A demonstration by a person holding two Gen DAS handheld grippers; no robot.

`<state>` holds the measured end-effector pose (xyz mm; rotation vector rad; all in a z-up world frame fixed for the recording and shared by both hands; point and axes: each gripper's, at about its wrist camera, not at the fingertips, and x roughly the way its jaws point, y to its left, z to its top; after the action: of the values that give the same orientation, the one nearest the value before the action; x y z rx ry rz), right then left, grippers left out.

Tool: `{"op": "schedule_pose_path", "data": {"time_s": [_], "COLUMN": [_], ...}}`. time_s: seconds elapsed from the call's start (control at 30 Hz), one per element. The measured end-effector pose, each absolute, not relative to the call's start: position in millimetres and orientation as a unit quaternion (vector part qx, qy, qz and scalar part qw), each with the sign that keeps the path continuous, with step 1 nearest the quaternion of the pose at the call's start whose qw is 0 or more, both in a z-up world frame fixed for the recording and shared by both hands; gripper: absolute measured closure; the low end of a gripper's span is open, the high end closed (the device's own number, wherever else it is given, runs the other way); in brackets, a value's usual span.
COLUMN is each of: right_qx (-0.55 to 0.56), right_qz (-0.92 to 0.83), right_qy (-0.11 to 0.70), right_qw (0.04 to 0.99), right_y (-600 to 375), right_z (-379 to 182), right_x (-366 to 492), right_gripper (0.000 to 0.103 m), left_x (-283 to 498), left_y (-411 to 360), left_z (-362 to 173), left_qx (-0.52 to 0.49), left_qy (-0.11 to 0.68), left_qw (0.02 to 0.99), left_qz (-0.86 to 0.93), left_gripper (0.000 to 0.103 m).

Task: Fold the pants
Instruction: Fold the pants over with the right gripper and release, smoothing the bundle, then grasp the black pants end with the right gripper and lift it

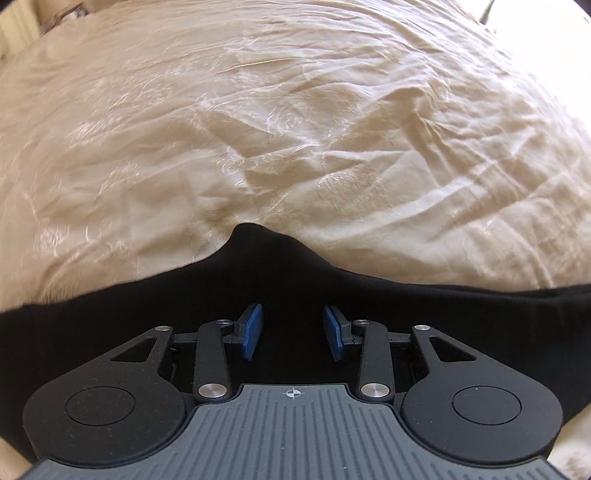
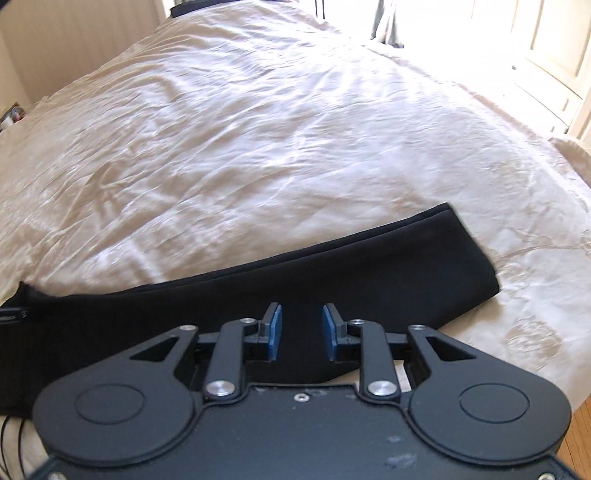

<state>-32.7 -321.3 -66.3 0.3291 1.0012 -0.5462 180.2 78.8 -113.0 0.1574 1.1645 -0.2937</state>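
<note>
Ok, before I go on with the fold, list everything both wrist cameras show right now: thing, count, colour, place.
pants: one, black, lying flat in a long strip across the near part of the bed, under both grippers; a peak of cloth pokes up in the left wrist view.
bedspread: one, cream, creased, covering the bed.
wooden floor: brown, lower right beside the bed.
window: bright, far right, behind the bed.
cables: thin, black, lower left edge.
left gripper: one, black with blue pads, open above the pants.
right gripper: one, black with blue pads, open above the pants.
</note>
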Motion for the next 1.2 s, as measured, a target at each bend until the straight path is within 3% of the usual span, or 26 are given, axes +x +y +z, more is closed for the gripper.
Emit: {"op": "schedule_pose_path", "data": {"time_s": [0.2,0.63,0.67,0.73,0.8,1.0,1.1,1.17,1.2], "right_qx": [0.15,0.12,0.122,0.109,0.103,0.076,0.104,0.121,0.14], "right_qz": [-0.271,-0.146,-0.136,-0.124,-0.1,-0.118,-0.116,-0.129,-0.131], "right_qy": [0.457,0.5,0.502,0.506,0.505,0.496,0.507,0.488,0.478], "right_qw": [0.834,0.845,0.845,0.847,0.851,0.857,0.848,0.855,0.857], "right_y": [-403,-461,-463,-464,-459,-465,-474,-480,-485], "right_z": [-61,-98,-99,-100,-93,-88,-97,-89,-85], "right_x": [-47,-18,-18,-15,-17,-9,-11,-20,-26], "right_gripper": [0.062,0.063,0.065,0.095,0.1,0.1,0.095,0.082,0.069], "left_x": [135,68,66,63,61,65,66,64,62], "left_y": [62,-23,-28,-40,-50,-83,-104,-119,-128], "left_z": [-86,-78,-77,-74,-71,-67,-66,-65,-65], "left_qx": [0.035,0.058,0.061,0.072,0.083,0.103,0.112,0.119,0.124], "left_qy": [0.55,0.557,0.557,0.553,0.547,0.535,0.531,0.527,0.525], "left_qw": [0.826,0.821,0.82,0.821,0.823,0.823,0.821,0.818,0.815], "left_qz": [-0.115,-0.113,-0.115,-0.123,-0.129,-0.157,-0.177,-0.198,-0.211], "left_gripper": [0.067,0.067,0.067,0.067,0.067,0.067,0.067,0.067,0.067]}}
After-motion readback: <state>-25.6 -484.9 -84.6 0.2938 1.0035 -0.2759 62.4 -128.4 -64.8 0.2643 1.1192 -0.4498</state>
